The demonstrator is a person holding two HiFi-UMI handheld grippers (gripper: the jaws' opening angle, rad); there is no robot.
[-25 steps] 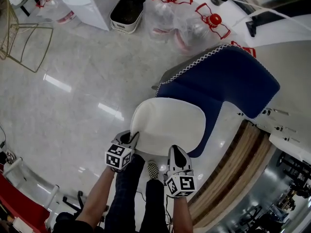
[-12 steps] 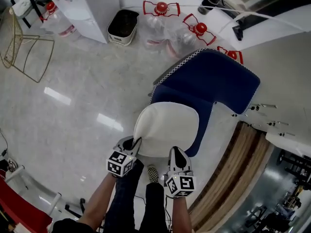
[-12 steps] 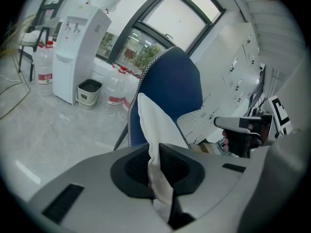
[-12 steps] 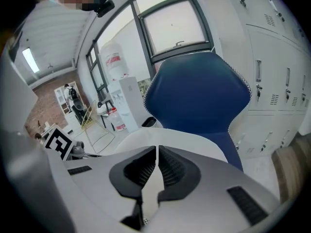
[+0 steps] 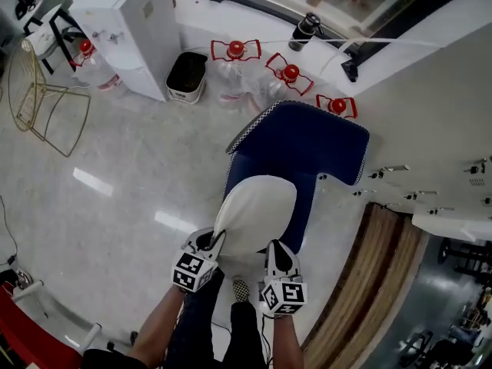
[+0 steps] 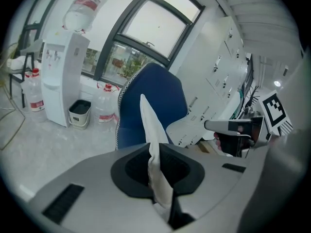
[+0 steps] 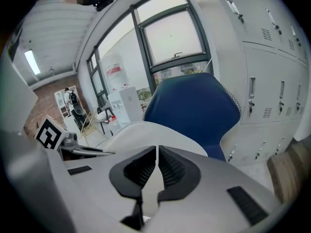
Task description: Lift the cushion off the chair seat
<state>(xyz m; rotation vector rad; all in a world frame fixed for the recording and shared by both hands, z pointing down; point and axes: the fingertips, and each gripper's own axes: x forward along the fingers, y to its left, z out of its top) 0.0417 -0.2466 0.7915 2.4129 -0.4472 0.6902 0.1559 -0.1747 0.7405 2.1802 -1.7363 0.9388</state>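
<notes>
Cushion (image 5: 257, 214), white, held at near edge by both grippers, over near part of blue chair (image 5: 307, 141) seat; whether far edge touches seat unclear from above. Left gripper (image 5: 214, 237) clenched on near-left edge, jaws just been closing, white fabric pinched between. Right gripper (image 5: 276, 247) clamped on near-right edge, jaws almost together on thin rim. Water bottles (image 5: 234, 56), red caps, on floor beyond chair; bin (image 5: 185, 75) left of them.

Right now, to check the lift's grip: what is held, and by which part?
The cushion, by its near edge. The left gripper, whose jaws have just been closing, pinches fabric at the left end. The right gripper pinches the right end.
</notes>
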